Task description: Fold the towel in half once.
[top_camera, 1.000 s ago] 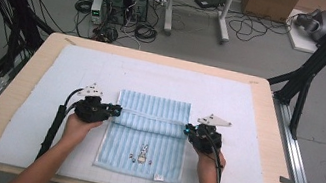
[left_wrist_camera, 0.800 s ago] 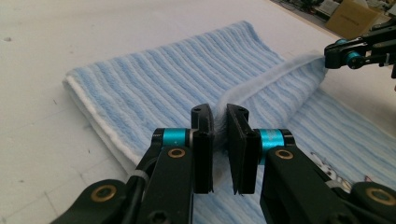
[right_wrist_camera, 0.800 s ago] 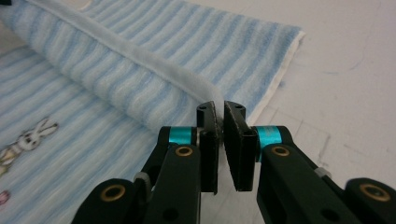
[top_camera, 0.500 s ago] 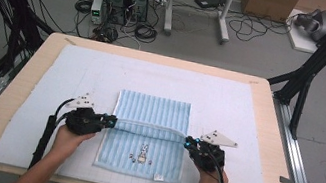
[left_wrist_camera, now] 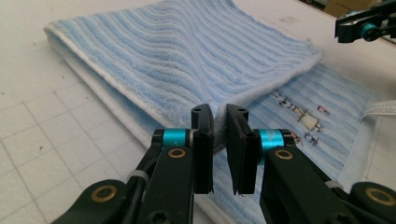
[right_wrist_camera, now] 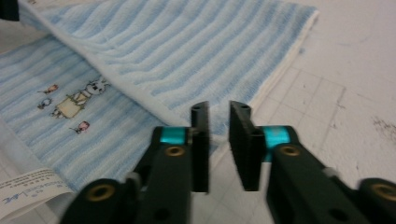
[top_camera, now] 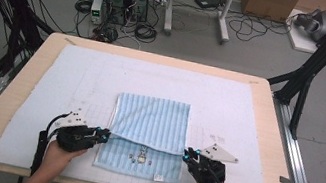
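Both hands low, L gripper pinching towel corner, R gripper jaws just opening, seemingly empty

A light blue striped towel lies just below the middle of the high view, its upper part folded down toward the lower edge, covering about two thirds. A small embroidered figure and a white label show on the uncovered lower strip.
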`<action>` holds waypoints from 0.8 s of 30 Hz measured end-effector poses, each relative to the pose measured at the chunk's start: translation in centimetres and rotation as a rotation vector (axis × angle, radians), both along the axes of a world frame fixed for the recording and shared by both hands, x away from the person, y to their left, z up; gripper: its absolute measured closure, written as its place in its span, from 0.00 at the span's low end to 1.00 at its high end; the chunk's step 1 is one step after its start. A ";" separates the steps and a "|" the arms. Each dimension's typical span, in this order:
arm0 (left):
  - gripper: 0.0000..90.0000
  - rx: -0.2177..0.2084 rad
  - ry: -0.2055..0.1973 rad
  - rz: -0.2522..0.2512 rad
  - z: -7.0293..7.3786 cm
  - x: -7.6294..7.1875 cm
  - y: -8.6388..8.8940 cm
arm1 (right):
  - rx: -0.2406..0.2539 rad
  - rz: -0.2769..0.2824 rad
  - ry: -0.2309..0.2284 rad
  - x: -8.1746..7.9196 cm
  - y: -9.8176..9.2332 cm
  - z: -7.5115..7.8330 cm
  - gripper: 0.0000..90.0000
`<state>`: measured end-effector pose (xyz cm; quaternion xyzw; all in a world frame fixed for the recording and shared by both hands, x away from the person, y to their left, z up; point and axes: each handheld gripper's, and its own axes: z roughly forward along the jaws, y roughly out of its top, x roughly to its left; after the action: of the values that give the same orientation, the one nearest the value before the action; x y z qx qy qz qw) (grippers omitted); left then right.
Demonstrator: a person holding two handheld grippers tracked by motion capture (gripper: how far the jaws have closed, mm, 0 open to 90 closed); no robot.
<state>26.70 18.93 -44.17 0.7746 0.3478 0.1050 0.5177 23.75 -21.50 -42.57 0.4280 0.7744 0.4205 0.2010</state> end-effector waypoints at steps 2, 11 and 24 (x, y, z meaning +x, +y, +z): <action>0.90 0.011 0.000 0.008 -0.1 0.0 0.0 | 0.012 -0.013 0.036 0.0 -0.1 -0.3 0.71; 0.89 -0.009 0.010 0.027 0.0 0.1 -0.2 | -0.187 0.018 0.024 1.1 3.1 -1.9 0.64; 0.90 -0.044 0.013 0.019 0.0 -0.7 0.1 | -0.076 0.047 0.011 0.7 1.7 -1.9 0.95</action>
<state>26.01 19.05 -44.21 0.7603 0.3607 0.0971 0.5315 24.50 -19.75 -44.45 0.4040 0.8008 0.3931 0.2026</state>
